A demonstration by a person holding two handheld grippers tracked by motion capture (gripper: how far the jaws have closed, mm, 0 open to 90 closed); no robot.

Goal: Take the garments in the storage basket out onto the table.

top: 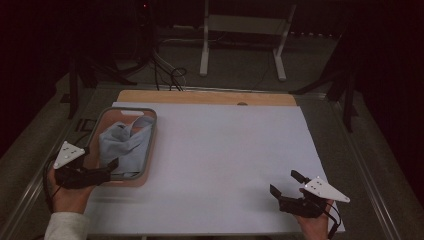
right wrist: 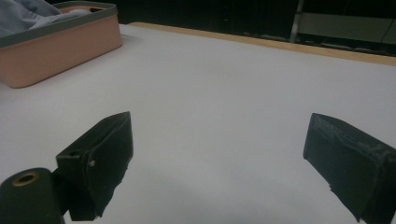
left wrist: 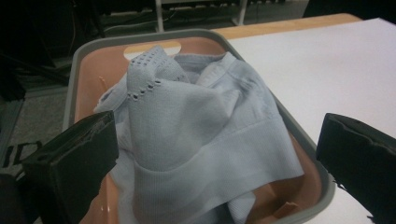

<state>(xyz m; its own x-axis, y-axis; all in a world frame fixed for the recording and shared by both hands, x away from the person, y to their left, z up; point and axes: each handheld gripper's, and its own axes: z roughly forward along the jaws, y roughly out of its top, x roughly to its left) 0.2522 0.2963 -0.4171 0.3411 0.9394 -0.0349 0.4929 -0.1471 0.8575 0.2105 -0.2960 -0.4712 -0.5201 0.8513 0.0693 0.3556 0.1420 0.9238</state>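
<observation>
My left claw (top: 102, 170): spread wide and gripping nothing, hovering at the near end of the bin, its two black jaws on either side of the cloth as seen in the left gripper view.
My right claw (top: 286, 184): also spread wide and gripping nothing, low over the bare white sheet at the near right of the tabletop, well apart from the bin.
Cloth (left wrist: 201, 135): a pale blue knitted garment, crumpled in a heap inside the bin, with a ribbed hem toward me and a patch of small holes near the top fold.
Bin (top: 150, 145): a shallow pink tub with a grey rim, standing at the left side of the white sheet; one edge of the cloth lies over its rim.
White sheet (top: 225, 150): covers most of the tabletop, with a strip of wood showing along the far edge.
</observation>
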